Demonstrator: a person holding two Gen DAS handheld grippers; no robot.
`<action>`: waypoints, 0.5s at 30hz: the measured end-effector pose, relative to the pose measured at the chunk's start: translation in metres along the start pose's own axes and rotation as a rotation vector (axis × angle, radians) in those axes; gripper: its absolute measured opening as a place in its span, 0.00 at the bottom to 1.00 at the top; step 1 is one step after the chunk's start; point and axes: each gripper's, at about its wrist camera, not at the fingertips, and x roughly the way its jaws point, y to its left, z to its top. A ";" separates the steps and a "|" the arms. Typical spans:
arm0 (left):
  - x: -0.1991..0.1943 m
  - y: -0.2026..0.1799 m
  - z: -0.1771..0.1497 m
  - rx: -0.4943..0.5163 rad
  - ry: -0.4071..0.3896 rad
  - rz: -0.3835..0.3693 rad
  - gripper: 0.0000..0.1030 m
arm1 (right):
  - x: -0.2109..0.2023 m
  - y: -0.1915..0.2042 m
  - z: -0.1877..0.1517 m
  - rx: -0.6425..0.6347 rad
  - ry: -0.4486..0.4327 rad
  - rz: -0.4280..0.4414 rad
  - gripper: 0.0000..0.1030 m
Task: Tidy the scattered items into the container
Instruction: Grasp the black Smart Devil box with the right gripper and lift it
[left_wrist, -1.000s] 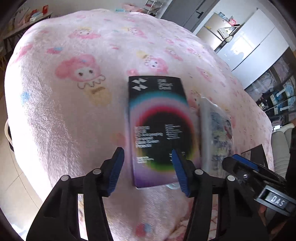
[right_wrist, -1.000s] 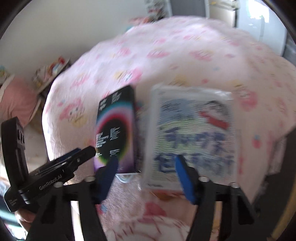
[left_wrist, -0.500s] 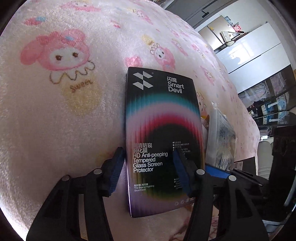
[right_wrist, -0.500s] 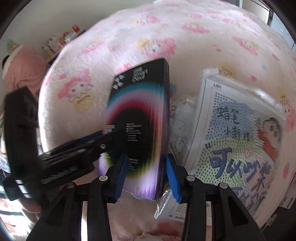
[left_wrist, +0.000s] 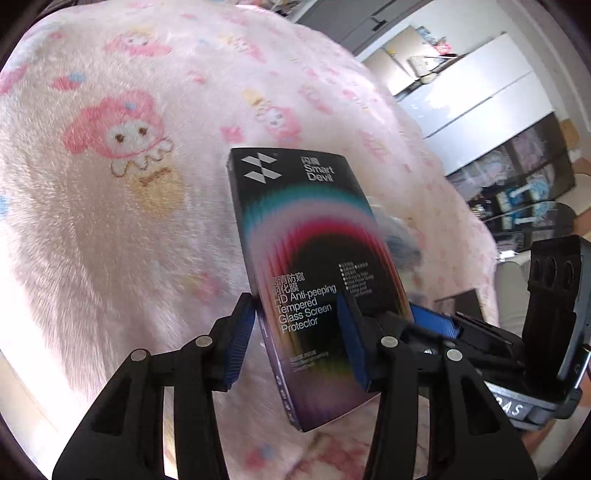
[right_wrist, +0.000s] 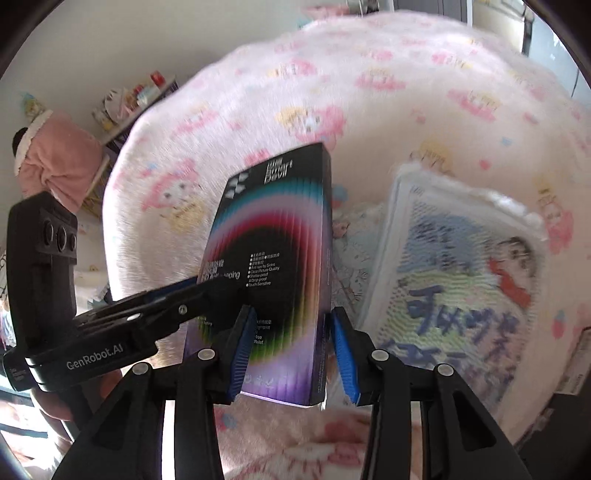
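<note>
Left claw (left_wrist: 295, 341): jaws narrow, closing in the last half second, clamped on the box (left_wrist: 314, 280). Left pad (left_wrist: 240, 343) sits on the box's left edge; the right pad lies over the printed face near the "Protector" text. The box is a dark screen-protector pack with rainbow rings, tilted, top end toward 11 o'clock, lower end toward 5 o'clock, lifted off the blanket (left_wrist: 110, 221).

Right claw (right_wrist: 291, 354): jaws narrow, closed down within the last second and steady since. Both blue pads bracket the lower end of the same box (right_wrist: 280, 258), one on the face side, one against the right edge; the grip looks firm. In the right view the box leans with its top toward 12 to 1 o'clock.

The left claw's fingers (right_wrist: 177, 295) enter the right view from 9 o'clock and meet the box at mid-height. The right claw's body shows in the left view at 4 o'clock.

A bagged craft kit (right_wrist: 461, 280) with a cartoon print lies flat on the blanket at 3 o'clock of the box, near but apart. The pink cartoon-print blanket (right_wrist: 406, 92) covers the whole surface. No container identifiable in either view.
</note>
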 end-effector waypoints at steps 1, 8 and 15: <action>-0.009 -0.001 -0.002 0.008 -0.005 -0.012 0.46 | -0.011 -0.002 -0.014 -0.007 -0.020 -0.003 0.36; -0.036 -0.066 -0.011 0.136 -0.032 -0.071 0.44 | -0.086 -0.010 -0.049 -0.003 -0.135 -0.024 0.36; -0.029 -0.150 -0.050 0.285 0.032 -0.147 0.44 | -0.138 -0.048 -0.111 0.098 -0.225 -0.062 0.36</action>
